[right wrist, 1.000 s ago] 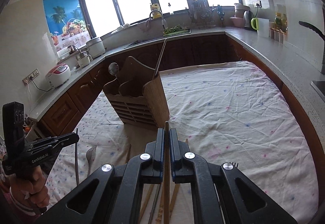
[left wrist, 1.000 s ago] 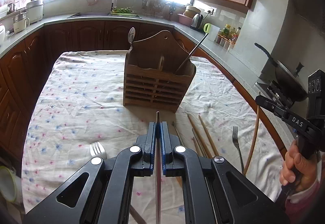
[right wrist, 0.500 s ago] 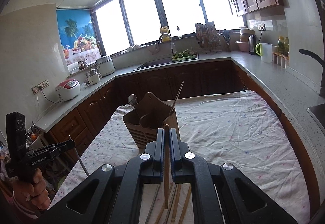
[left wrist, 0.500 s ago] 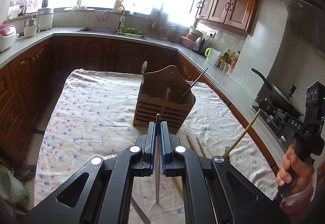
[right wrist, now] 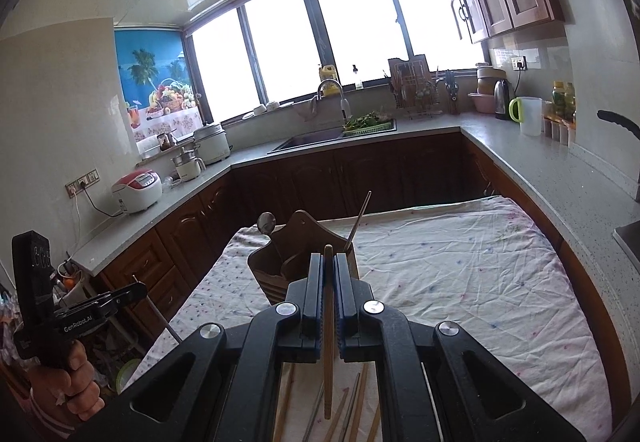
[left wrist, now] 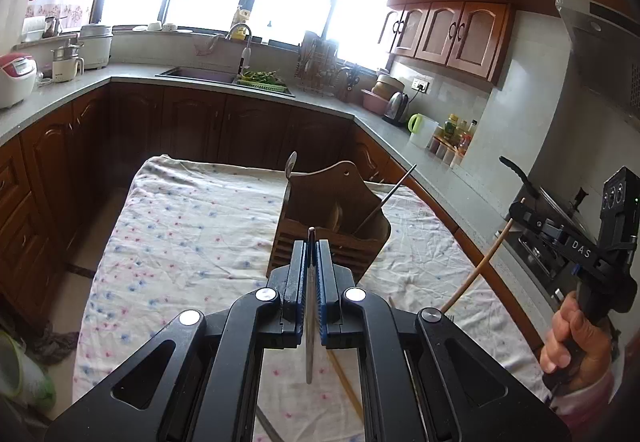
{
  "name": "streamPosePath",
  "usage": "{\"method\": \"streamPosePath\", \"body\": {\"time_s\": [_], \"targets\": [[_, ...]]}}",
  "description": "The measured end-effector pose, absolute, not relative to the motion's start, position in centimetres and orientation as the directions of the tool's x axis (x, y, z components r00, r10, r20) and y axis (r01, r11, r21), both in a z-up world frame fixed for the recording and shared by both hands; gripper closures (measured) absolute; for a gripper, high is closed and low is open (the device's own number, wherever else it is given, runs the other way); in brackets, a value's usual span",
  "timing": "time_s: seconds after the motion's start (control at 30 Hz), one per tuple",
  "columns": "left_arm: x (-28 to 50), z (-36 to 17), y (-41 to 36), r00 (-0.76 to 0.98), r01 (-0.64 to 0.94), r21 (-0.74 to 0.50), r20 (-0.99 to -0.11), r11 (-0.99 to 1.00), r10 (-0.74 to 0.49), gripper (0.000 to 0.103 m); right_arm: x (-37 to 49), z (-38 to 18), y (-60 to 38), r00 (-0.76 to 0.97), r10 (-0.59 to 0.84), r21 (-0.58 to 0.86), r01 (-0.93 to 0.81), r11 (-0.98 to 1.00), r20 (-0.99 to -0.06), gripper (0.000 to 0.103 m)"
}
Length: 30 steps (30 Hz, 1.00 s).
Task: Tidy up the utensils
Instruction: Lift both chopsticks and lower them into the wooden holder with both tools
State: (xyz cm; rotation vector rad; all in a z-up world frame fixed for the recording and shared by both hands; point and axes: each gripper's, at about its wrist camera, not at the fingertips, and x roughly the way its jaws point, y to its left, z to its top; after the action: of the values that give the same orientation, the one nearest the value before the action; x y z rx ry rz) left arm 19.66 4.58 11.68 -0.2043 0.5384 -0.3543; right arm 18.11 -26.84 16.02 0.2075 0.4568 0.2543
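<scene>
Above table, left gripper (left wrist: 311, 262) clamps metal chopstick (left wrist: 310, 342); right gripper (right wrist: 329, 278) wooden chopstick (right wrist: 328, 362)

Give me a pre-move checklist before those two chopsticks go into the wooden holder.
1. Left claw shut on the metal chopstick: ok, pads pinch it.
2. Right claw shut on the wooden chopstick: ok.
3. Both sticks lifted clear of the tablecloth: ok, lower ends hang free.
4. Wooden holder upright ahead of both claws: ok.
5. Room in the holder: cannot tell; a spoon and a thin metal stick already stand in it, and the compartments are partly hidden.
6. Table finished: not ok, several chopsticks lie loose on the cloth.
</scene>
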Motion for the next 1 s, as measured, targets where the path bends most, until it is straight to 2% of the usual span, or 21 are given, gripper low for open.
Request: {"method": "streamPosePath", "body": {"time_s": [0.2, 0.5, 0.67, 0.83, 1.0], "targets": [[20.9, 14.0, 4.4, 0.832, 0.284, -0.258, -0.412, 0.923, -0.371, 0.099, 19.8, 17.3, -26.6, 0.881, 0.299, 0.264, -0.209, 0.941, -0.366, 0.098], [24.5, 19.4, 3.9, 0.892, 0.298, -0.202, -0.289, 0.933, -0.348, 0.099, 23.3, 21.2, -26.1, 0.922, 0.304, 0.286, -0.231, 0.930, -0.242, 0.098], [27.5, 21.1, 3.7, 0.917, 0.286, -0.195, -0.229, 0.938, -0.328, 0.099, 25.9, 22.0, -25.9, 0.936, 0.284, 0.287, -0.220, 0.932, -0.207, 0.098], [31.0, 20.1, 3.6, 0.923, 0.263, -0.238, -0.221, 0.935, -0.316, 0.099, 28.2, 20.7, -26.1, 0.945, 0.254, 0.297, -0.187, 0.936, -0.207, 0.098], [33.9, 16.7, 3.7, 0.916, 0.217, -0.301, -0.267, 0.928, -0.301, 0.099, 29.7, 18.1, -26.5, 0.943, 0.236, 0.318, -0.155, 0.935, -0.235, 0.098]]}}
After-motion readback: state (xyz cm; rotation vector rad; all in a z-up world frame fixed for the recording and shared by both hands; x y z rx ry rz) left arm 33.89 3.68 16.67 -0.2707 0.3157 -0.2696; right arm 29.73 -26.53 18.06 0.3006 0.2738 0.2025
